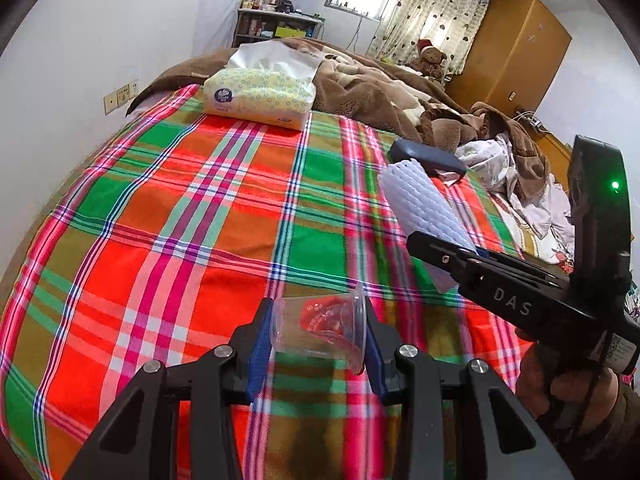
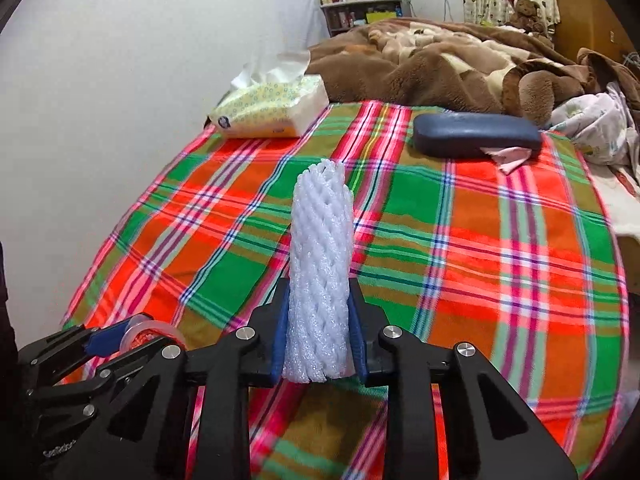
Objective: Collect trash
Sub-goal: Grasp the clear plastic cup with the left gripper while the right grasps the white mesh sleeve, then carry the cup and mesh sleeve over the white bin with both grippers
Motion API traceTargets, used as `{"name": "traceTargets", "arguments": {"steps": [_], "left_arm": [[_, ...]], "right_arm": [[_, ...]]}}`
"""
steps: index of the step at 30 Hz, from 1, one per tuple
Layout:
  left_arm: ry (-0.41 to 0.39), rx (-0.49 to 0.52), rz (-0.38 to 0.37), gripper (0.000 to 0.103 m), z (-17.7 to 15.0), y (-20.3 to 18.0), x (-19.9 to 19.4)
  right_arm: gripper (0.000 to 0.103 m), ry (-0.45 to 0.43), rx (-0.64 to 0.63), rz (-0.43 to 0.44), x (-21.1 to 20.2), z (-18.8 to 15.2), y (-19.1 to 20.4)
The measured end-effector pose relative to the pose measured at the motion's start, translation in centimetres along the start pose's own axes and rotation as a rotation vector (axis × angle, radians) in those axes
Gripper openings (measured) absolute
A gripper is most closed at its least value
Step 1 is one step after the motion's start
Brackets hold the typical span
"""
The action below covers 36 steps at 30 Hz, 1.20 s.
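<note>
My left gripper (image 1: pixel 318 336) is shut on a clear plastic cup (image 1: pixel 320 330) lying sideways between its blue pads, above the plaid bed sheet (image 1: pixel 180 220). My right gripper (image 2: pixel 320 328) is shut on a white foam net sleeve (image 2: pixel 322 264) that stands upright between its fingers. In the left wrist view the sleeve (image 1: pixel 424 204) and the right gripper's body (image 1: pixel 520 292) show at the right. In the right wrist view the left gripper (image 2: pixel 120 340) with the cup (image 2: pixel 150 330) shows at the lower left.
A yellow tissue pack (image 1: pixel 258 96) lies at the far left of the bed. A dark blue glasses case (image 2: pixel 476 134) rests on a pink scrap near a crumpled brown blanket (image 2: pixel 440 64). White clothes (image 1: pixel 516 176) are piled at the right. A wall runs along the left.
</note>
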<state>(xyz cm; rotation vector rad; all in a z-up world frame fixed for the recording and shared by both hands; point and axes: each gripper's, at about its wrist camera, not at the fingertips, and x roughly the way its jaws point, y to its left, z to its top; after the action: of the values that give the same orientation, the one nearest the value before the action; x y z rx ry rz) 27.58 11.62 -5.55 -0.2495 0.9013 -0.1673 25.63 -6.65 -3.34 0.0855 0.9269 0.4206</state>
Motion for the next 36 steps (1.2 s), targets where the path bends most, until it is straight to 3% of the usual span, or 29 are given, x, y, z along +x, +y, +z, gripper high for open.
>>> {"name": "traceTargets", "arguments": {"steps": [21, 31, 36], "left_arm": [[-0.112, 0.18, -0.055, 0.041, -3.3, -11.0, -8.3], [-0.148, 0.288, -0.102, 0.041, -5.4, -17.7, -10.4], [-0.143, 0.347, -0.147, 0.041, -6.6, -21.5, -10.2]], "right_arm": [[0.027, -0.191, 0.078, -0.06, -12.6, -4.0, -4.1], [0.027, -0.268, 0.146, -0.143, -18.0, -7.4, -7.8], [0.027, -0.293, 0.17, -0.226, -20.3, -9.2, -9.7]]}}
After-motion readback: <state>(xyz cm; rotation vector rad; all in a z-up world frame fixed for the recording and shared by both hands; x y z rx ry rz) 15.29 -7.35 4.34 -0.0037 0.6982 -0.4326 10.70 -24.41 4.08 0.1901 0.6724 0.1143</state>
